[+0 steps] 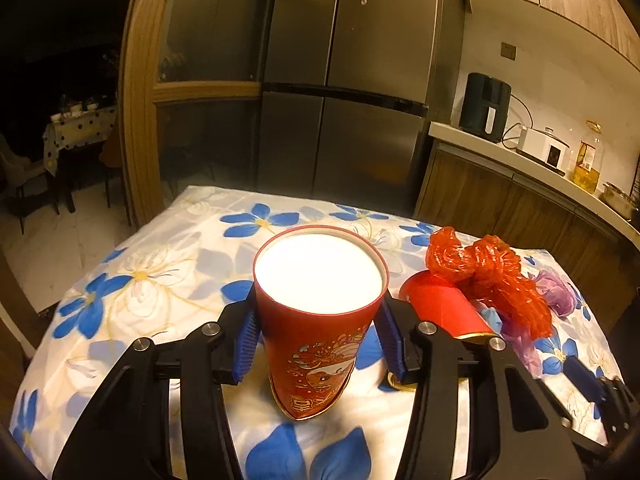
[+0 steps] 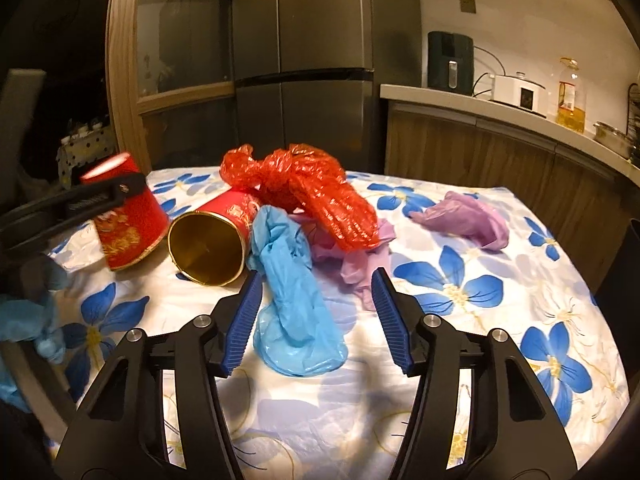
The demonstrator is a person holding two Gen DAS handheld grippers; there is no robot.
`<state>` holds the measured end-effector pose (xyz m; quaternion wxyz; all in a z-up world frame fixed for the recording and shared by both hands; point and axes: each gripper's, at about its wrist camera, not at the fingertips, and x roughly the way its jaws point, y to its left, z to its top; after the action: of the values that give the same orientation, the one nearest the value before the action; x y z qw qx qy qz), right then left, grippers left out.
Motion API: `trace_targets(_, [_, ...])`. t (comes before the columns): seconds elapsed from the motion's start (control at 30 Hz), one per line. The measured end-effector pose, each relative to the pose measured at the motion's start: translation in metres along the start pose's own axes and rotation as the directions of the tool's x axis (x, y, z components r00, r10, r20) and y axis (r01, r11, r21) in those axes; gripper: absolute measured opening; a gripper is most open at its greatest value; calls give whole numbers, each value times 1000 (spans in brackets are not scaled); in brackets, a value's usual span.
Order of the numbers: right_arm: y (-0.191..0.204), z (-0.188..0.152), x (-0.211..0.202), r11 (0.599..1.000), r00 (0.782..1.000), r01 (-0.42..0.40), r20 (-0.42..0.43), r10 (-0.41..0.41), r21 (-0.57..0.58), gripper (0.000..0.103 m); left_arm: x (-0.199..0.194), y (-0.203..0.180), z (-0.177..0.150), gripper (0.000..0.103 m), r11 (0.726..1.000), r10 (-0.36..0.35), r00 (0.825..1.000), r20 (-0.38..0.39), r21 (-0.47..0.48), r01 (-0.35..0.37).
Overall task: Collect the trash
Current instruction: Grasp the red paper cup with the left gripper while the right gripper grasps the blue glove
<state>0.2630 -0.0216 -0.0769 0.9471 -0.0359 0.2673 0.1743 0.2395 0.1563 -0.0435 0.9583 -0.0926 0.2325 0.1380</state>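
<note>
Kitchen cabinets, a steel fridge [image 1: 344, 80] and a lit counter stood behind a table under a white cloth with blue flowers [image 1: 132, 280]. From the left wrist view, the left gripper [image 1: 320, 344] had its blue pads pressed against both sides of an upright red tube [image 1: 316, 320], its long axis vertical and its white end facing up; gold ornament and characters ran down the side, too small to read. Right of it lay a second red tube [image 1: 444, 308] on its side, with a crumpled red bag [image 1: 488, 276] against it. Only the right wrist view showed that second tube's gold-lined open mouth [image 2: 208, 248], pointing toward the camera and slightly left, its axis running away across the table. That view alone also showed a blue plastic bag [image 2: 296, 312] lying lengthwise between the spread fingers of the right gripper [image 2: 316, 308], which touched nothing, plus purple bags [image 2: 468, 216] farther right.
</note>
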Motion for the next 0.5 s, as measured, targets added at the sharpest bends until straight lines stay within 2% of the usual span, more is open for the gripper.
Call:
trace_targets(0.2, [4,-2,14,1000,998,-24,-52,23,-12,42,-24,3,-3,50,1000,-9,999,33,-28,10])
trace_targets(0.5, [7,-4,26,999,993,-48,-106,45,-23,12,-44,1,-8,50,999,-24,999,39,-26,25])
